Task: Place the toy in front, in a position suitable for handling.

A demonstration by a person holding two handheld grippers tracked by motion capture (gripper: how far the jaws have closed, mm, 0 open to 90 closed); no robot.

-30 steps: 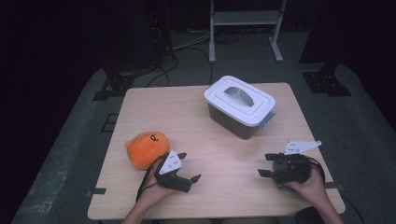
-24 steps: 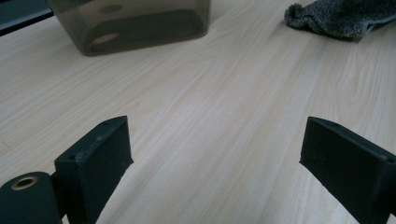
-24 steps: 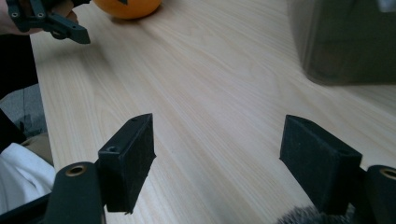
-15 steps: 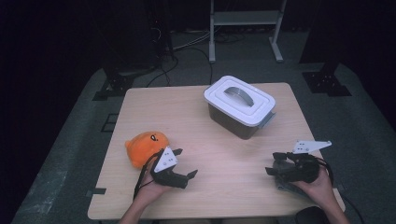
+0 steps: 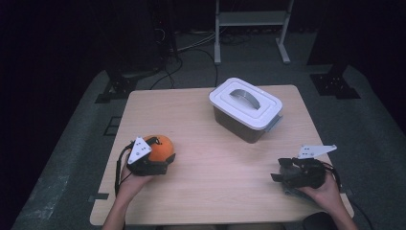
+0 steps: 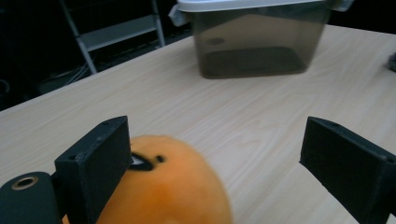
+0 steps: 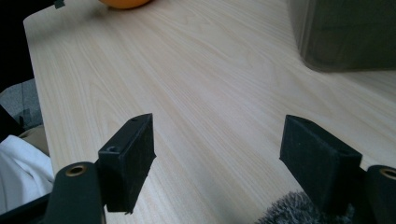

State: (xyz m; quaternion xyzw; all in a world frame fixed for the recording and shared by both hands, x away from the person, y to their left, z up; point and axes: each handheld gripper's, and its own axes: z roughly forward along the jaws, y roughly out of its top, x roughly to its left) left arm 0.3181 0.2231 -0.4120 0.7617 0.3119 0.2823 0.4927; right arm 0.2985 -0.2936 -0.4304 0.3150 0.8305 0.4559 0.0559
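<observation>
One orange plush toy (image 5: pixel 160 146), one lidded storage box (image 5: pixel 245 108) and two hand-held grippers are sitting on one light wooden table (image 5: pixel 210 191). The plush toy is lying near the table's left front edge, and the left gripper (image 5: pixel 165 158) is reaching over it from the person's side. In the left gripper view the jaws are standing wide apart, with the toy (image 6: pixel 163 191) lying between them, close against one jaw and well short of the other; small dark face markings are showing on its orange pile, which the high view is not resolving. The right gripper (image 5: pixel 276 176) is resting near the table's right front corner, well apart from toy and box. Its own view is showing the jaws standing apart over bare wood, with a tuft of grey fuzzy material (image 7: pixel 292 210) at the bottom edge, unidentifiable. The box is carrying a white lid with a handle; the left gripper view is showing its smoky translucent wall (image 6: pixel 254 44). The room is lying dark, with grey flooring (image 5: pixel 72 153), a metal rack (image 5: pixel 251 19) and cables (image 5: pixel 191 45) behind.
</observation>
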